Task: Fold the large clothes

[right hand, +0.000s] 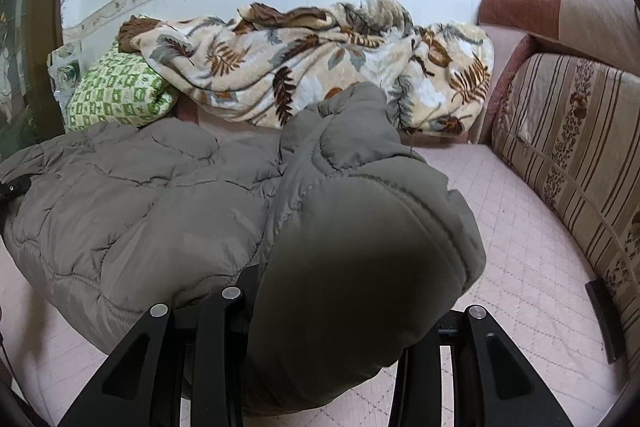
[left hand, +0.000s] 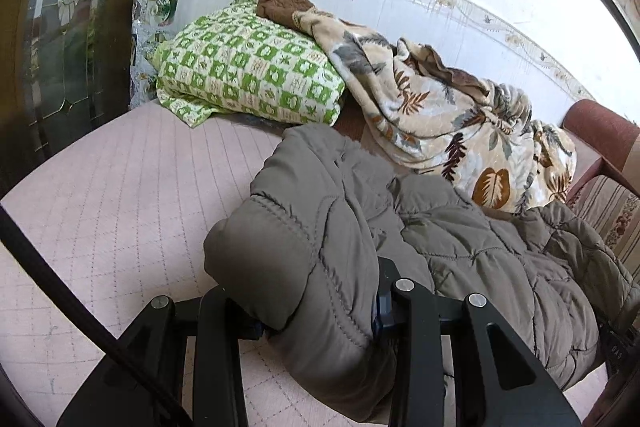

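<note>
A puffy grey-brown quilted jacket [left hand: 460,239] lies on the pink quilted bed cover [left hand: 120,195]. My left gripper [left hand: 316,311] is shut on one thick padded edge of it, which bulges up between the black fingers [left hand: 416,347]. In the right wrist view the same jacket [right hand: 132,211] spreads to the left, and my right gripper [right hand: 328,331] is shut on another padded part that rises in a fat roll and hides the jaws. Both held parts are lifted off the bed cover [right hand: 520,267]. The other gripper's black tip [right hand: 14,189] shows at the jacket's far left edge.
A leaf-print fleece blanket [right hand: 320,67] lies heaped along the tiled wall, beside a green-checked folded quilt [left hand: 248,67] with a brown cloth on top. A striped sofa cushion [right hand: 568,139] borders the right side. A dark glass door [left hand: 60,47] stands at the left.
</note>
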Available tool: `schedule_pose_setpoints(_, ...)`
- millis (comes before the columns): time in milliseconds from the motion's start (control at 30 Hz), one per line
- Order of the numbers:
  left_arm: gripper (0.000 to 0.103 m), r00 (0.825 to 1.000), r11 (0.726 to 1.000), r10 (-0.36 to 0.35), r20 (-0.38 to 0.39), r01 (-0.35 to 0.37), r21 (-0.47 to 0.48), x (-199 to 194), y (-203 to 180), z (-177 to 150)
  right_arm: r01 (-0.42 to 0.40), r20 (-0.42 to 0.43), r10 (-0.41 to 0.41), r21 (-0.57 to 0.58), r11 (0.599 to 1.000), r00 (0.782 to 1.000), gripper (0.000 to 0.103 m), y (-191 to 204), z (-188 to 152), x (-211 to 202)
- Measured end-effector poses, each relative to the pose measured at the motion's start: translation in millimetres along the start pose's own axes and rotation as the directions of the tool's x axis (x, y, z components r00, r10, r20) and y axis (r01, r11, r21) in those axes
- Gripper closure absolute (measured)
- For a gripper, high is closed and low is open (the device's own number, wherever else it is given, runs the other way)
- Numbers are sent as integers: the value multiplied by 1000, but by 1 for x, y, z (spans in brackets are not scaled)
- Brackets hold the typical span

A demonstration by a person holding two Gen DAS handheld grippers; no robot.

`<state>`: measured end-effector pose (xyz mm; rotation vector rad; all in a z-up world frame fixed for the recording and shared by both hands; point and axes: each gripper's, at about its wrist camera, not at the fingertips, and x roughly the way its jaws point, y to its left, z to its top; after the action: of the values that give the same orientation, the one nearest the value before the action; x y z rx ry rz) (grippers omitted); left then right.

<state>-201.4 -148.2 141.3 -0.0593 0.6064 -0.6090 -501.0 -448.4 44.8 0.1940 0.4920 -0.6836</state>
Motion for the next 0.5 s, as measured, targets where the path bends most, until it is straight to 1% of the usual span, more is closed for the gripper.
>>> schedule_pose_setpoints(100,68,1000,1000,0,-4,0,7,-10,2,0,-3,14,3,-10,1000,1000,63,3,-1,-12)
schedule_pose_setpoints(233,68,1000,999,8,-26,-7,38,-20,5,-9,-4,7,4,-29,1000,1000,63,8,-8,-22)
schedule_pose_setpoints(367,67,998,999,3,-60,0,55,-33,12,-25,-1,-1,1,-54,999,1000,63,10,-24,-33)
schedule_pose_setpoints(500,67,994,997,27,-105,-20,70,-42,20,-51,-3,-35,1,-39,999,999,63,10,-43,-41)
